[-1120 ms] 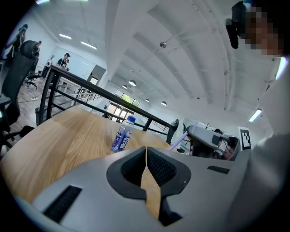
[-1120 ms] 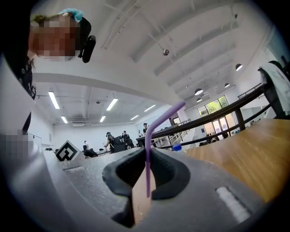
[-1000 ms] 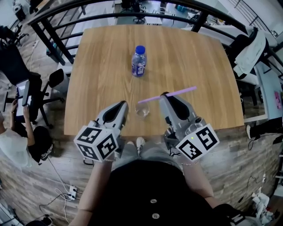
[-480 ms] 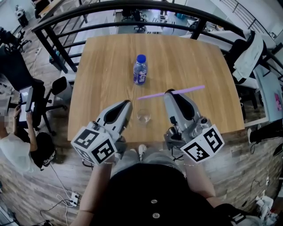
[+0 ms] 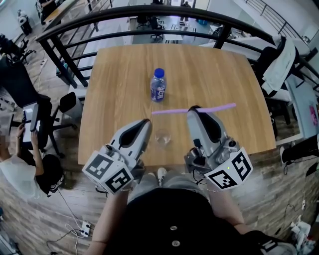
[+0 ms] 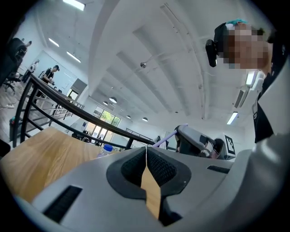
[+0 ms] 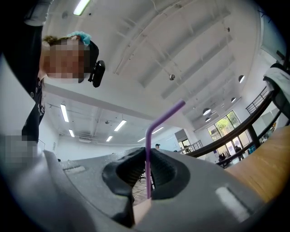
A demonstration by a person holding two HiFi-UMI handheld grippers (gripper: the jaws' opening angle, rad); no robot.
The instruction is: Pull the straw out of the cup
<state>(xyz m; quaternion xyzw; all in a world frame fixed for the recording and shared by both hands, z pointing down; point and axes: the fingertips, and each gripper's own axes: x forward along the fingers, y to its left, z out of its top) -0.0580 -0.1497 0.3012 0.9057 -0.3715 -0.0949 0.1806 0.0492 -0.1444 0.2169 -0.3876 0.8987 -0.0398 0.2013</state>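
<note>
A purple bendy straw [image 5: 172, 110] lies nearly level in the air, pinched at its middle by my right gripper [image 5: 193, 108], which is shut on it. In the right gripper view the straw [image 7: 148, 149] stands upright between the pads and bends away at the top. The clear cup [image 5: 162, 136] stands on the wooden table [image 5: 114, 79] below the straw's left end, with nothing in it. My left gripper [image 5: 145, 122] hovers just left of the cup, apart from it. Its pads [image 6: 146, 152] meet with nothing between them.
A blue-capped water bottle [image 5: 158, 84] stands upright near the table's middle, beyond the cup. A dark railing [image 5: 149, 15] curves behind the table. A chair with a white jacket [image 5: 281, 60] stands at the right. A person [image 5: 20, 164] sits at the lower left.
Both grippers have risen. The straw has gone up with the right gripper, farther from the cup, and now lies closer to level. The cup and bottle have stayed put.
</note>
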